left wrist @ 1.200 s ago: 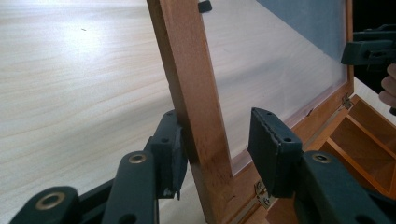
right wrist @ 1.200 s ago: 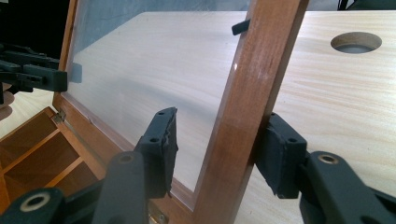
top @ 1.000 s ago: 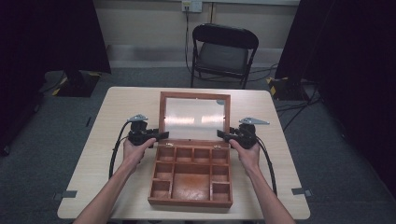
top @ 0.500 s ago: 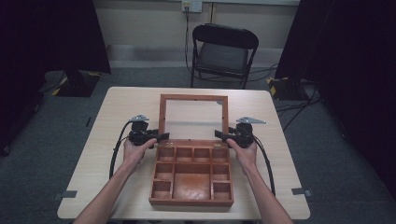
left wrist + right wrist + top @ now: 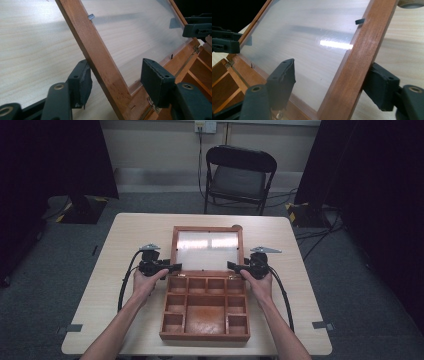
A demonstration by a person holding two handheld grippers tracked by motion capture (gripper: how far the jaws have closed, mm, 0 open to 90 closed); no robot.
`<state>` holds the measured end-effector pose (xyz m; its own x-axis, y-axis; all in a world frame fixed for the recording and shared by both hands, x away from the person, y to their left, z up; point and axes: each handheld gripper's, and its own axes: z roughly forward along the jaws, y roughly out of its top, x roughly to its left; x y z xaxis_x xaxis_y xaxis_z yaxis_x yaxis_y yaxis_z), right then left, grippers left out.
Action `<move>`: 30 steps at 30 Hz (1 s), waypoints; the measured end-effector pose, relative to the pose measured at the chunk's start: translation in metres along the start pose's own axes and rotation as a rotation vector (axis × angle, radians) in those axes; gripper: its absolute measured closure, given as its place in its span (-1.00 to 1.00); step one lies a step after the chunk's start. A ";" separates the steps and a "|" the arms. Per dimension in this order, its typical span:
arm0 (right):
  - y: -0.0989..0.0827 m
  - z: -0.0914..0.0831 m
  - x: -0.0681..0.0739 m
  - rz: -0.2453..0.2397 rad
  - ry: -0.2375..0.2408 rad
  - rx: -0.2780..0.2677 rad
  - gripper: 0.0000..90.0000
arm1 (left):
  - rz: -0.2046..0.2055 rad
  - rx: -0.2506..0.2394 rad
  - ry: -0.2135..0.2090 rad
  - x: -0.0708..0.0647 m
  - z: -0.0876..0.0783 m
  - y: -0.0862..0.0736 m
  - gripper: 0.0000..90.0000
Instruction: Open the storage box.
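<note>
Two grippers — left gripper [image 5: 172, 267], right gripper [image 5: 231, 266] — jaws just opening, released, side rails of glazed lid [image 5: 208, 249] between them. Lid leaning back beyond box [image 5: 206, 312], mid-table — opening judged done.

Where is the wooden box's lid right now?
In the high view the lid stands open behind the box at mid-table, its side rails between the left gripper and right gripper.

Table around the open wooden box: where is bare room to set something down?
Bare table lies left of the wooden box, right of it toward the table's right edge, and behind the raised lid. Crowded: both lid sides, straddled by the left gripper and right gripper, jaws just opening.
</note>
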<state>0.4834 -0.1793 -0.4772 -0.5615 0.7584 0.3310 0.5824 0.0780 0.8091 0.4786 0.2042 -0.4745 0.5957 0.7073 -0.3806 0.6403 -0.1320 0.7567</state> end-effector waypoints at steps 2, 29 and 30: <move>-0.001 0.002 0.000 0.002 -0.005 0.006 -0.46 | -0.010 0.001 -0.001 0.001 0.001 -0.001 -0.11; -0.009 0.008 -0.007 0.083 -0.012 0.072 -0.67 | -0.083 0.037 -0.003 0.009 0.007 -0.006 -0.31; -0.010 0.008 -0.008 0.093 -0.008 0.077 -0.67 | -0.079 0.040 0.004 0.009 0.006 -0.005 -0.30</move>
<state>0.4869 -0.1811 -0.4915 -0.4987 0.7696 0.3988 0.6752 0.0563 0.7355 0.4835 0.2069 -0.4846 0.5403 0.7194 -0.4365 0.7046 -0.1032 0.7021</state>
